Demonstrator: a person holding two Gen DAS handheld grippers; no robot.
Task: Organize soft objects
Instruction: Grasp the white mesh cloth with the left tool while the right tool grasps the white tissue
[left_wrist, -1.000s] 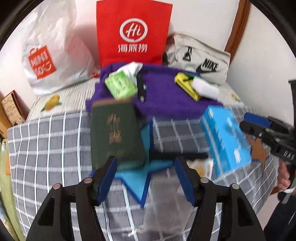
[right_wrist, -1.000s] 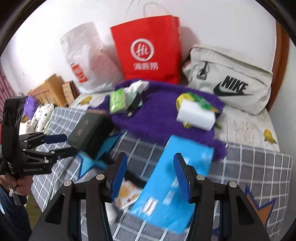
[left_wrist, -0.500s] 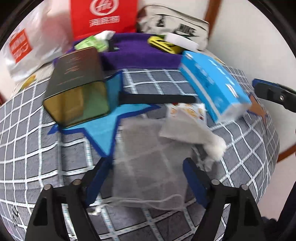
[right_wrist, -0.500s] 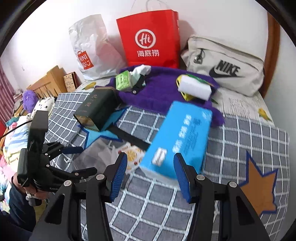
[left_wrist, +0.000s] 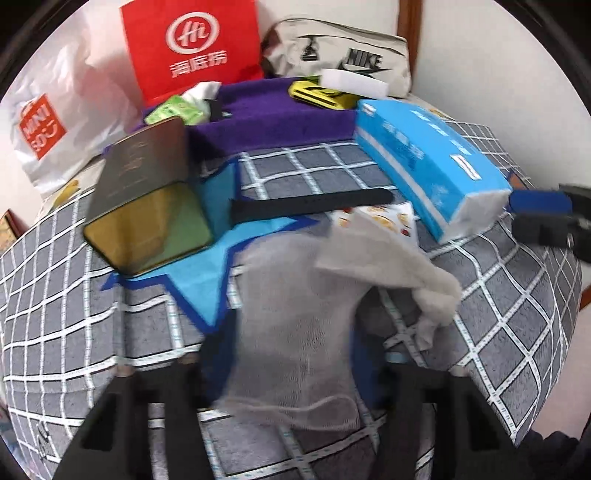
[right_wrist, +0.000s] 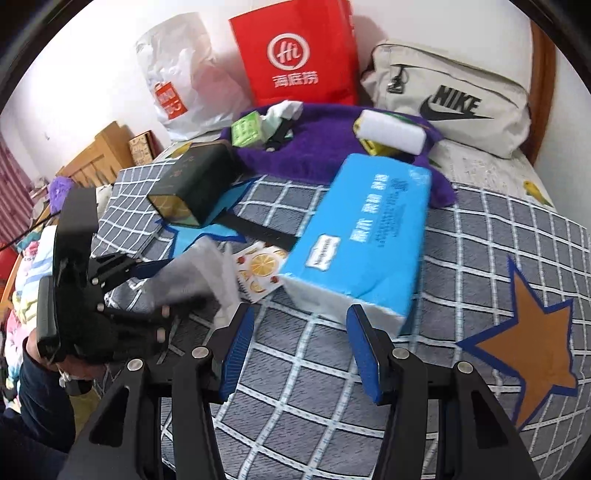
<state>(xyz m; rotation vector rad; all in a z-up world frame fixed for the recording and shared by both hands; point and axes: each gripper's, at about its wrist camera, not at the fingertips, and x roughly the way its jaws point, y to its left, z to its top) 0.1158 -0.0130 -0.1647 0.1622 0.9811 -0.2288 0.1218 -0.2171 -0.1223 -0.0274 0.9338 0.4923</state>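
Note:
A white mesh bag (left_wrist: 295, 325) lies on the checked bedspread, and my left gripper (left_wrist: 291, 354) is open with a finger on each side of it. From the right wrist view the left gripper (right_wrist: 147, 288) sits at the mesh bag (right_wrist: 192, 273). My right gripper (right_wrist: 303, 350) is open and empty just in front of the near end of the blue tissue pack (right_wrist: 362, 240); the pack also shows in the left wrist view (left_wrist: 424, 162). A purple fuzzy cloth (right_wrist: 321, 147) lies behind.
A dark green box (left_wrist: 144, 192), a black strap (left_wrist: 310, 205) and a fruit-print notepad (right_wrist: 258, 269) lie on the bed. A white sponge (right_wrist: 391, 131), a green packet (right_wrist: 245, 129), a red paper bag (right_wrist: 295, 55), a white plastic bag (right_wrist: 181, 77) and a Nike bag (right_wrist: 450, 99) are behind.
My left gripper dropped and moved forward until its fingers straddle the mesh bag. My right gripper pulled back from over the blue tissue pack to its near end.

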